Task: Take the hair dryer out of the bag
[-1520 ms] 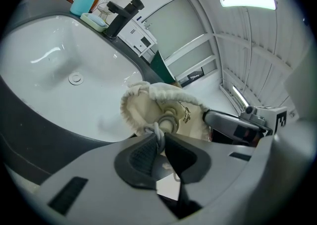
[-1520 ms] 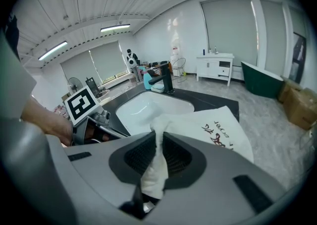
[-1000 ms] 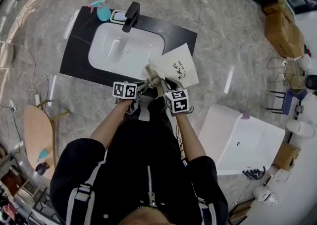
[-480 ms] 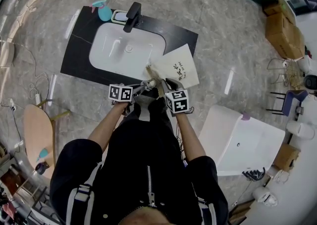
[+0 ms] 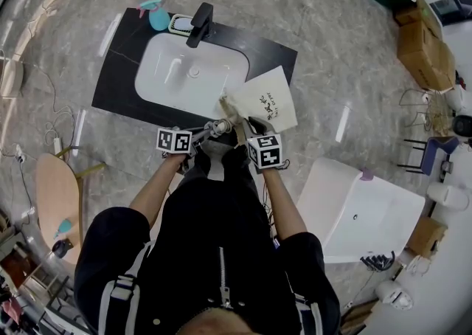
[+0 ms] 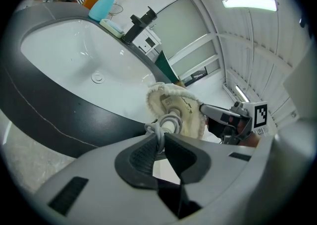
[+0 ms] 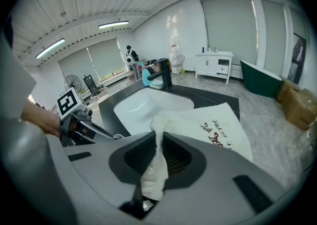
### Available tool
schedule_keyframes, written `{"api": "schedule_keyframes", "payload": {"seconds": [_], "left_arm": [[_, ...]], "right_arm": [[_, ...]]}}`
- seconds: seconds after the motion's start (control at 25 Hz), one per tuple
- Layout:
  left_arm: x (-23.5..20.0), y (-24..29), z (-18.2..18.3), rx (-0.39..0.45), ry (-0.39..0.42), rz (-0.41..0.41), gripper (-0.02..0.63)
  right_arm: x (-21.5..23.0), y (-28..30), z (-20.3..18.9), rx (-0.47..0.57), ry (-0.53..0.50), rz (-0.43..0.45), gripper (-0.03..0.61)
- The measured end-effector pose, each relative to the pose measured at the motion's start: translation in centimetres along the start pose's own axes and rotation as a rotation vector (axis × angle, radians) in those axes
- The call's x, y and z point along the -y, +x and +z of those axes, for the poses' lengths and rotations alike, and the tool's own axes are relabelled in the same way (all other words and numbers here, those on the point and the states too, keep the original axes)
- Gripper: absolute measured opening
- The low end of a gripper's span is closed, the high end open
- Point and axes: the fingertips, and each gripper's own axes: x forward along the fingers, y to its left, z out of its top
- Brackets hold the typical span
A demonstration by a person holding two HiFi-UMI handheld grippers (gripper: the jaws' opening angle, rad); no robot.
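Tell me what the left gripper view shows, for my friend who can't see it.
The left gripper pinches a grey cord that pokes out of a cream cloth bag. Behind them is a white sink set in a dark counter, with a black tap and a blue spray bottle at its far edge.

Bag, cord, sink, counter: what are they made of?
Bag: cream cloth, matte; it creases and bunches softly and carries printed lettering.
Cord: grey and smooth, likely a rubber or plastic sheath; it bends in loops.
Sink: white and glossy, probably ceramic; sharp highlights.
Counter: black, matte, thin pale veins; stone or stone-look.
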Motion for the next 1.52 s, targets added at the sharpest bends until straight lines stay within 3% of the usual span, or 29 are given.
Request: {"api": "schedule_keyframes", "payload": {"seconds": [0.44, 0.64, 0.8, 1.08, 1.32, 1.52], "left_arm": [[-1.2, -1.2, -0.6, -0.013, 0.008, 0.029, 0.06], [-1.4, -1.3, -0.8, -0.021, 0.06, 0.059, 0.063], [-1.7, -1.5, -0.5, -0.049, 0.178, 0.099, 0.076], [-0.5, -2.2, -0.4, -0.153, 0.464, 0.131, 0.204], [1.3, -1.7, 1.1, -0.146, 0.568, 0.107, 0.265], [2.6, -0.3, 1.9, -0.187, 0.67, 0.096, 0.278]], "right_arm": [[-0.1, -0.1, -0.2, -0.006, 0.004, 0.004, 0.054], [-0.1, -0.1, -0.5, -0.009, -0.001, 0.015, 0.054], [-0.1, -0.2, -0.3, -0.003, 0.0, 0.024, 0.054], [0.0, -0.2, -0.3, 0.008, 0.009, 0.051, 0.053], [-0.1, -0.4, -0.1, 0.015, 0.013, 0.076, 0.053], [-0.1, -0.5, -0.1, 0.021, 0.004, 0.115, 0.054]]}}
